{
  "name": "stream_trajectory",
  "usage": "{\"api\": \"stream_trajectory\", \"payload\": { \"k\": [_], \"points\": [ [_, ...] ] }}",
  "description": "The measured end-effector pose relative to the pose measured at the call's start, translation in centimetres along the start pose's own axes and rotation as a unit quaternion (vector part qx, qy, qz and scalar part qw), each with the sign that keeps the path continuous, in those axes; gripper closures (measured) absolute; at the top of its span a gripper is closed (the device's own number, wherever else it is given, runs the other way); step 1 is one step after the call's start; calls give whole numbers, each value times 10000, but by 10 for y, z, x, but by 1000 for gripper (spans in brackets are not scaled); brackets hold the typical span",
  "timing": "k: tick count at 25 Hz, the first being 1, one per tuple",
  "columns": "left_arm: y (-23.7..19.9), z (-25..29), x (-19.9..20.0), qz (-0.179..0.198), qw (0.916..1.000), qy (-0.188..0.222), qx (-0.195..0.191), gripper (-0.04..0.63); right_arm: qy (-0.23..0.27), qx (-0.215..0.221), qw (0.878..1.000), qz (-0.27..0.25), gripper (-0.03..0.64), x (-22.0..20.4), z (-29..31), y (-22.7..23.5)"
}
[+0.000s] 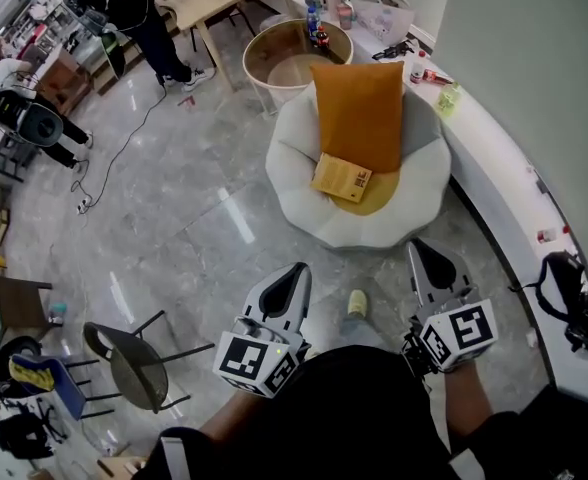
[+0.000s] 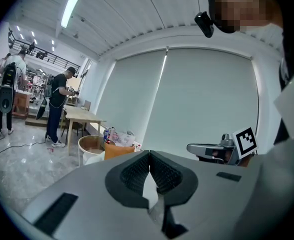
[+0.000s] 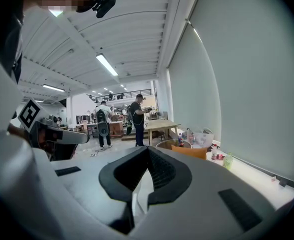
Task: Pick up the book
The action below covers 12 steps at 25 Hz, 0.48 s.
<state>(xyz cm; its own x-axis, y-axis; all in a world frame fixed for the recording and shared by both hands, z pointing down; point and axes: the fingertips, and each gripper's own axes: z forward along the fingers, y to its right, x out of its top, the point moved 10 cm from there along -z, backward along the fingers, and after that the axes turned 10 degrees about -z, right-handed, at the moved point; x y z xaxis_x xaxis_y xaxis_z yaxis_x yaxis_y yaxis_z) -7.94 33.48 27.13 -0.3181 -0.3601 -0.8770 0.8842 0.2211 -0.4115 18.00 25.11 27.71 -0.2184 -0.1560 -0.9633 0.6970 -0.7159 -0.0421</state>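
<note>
Yellow book [image 1: 341,178], head view: near the front edge of the chair [image 1: 299,203] seat, long axis crosswise, well ahead between left gripper [image 1: 296,271] and right gripper [image 1: 419,248], neither seemingly nearer
Left gripper view: jaws together, empty
Right gripper view: jaws together, empty

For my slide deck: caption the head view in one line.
Left gripper and right gripper, both shut, face a white chair with a yellow book before an orange cushion.
</note>
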Motion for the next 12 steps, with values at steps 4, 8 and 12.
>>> {"api": "stream_trajectory", "payload": {
  "k": [4,8,12],
  "points": [
    [-2,23,5,6,10000,-8,25,581,1,-4,10000,0,603,4,14,20],
    [-4,38,10,16,10000,2,97,582,59,105,9999,9,603,1,28,35],
    [-5,52,13,29,9999,13,158,581,67,132,9999,44,603,5,39,46]
  ]
}}
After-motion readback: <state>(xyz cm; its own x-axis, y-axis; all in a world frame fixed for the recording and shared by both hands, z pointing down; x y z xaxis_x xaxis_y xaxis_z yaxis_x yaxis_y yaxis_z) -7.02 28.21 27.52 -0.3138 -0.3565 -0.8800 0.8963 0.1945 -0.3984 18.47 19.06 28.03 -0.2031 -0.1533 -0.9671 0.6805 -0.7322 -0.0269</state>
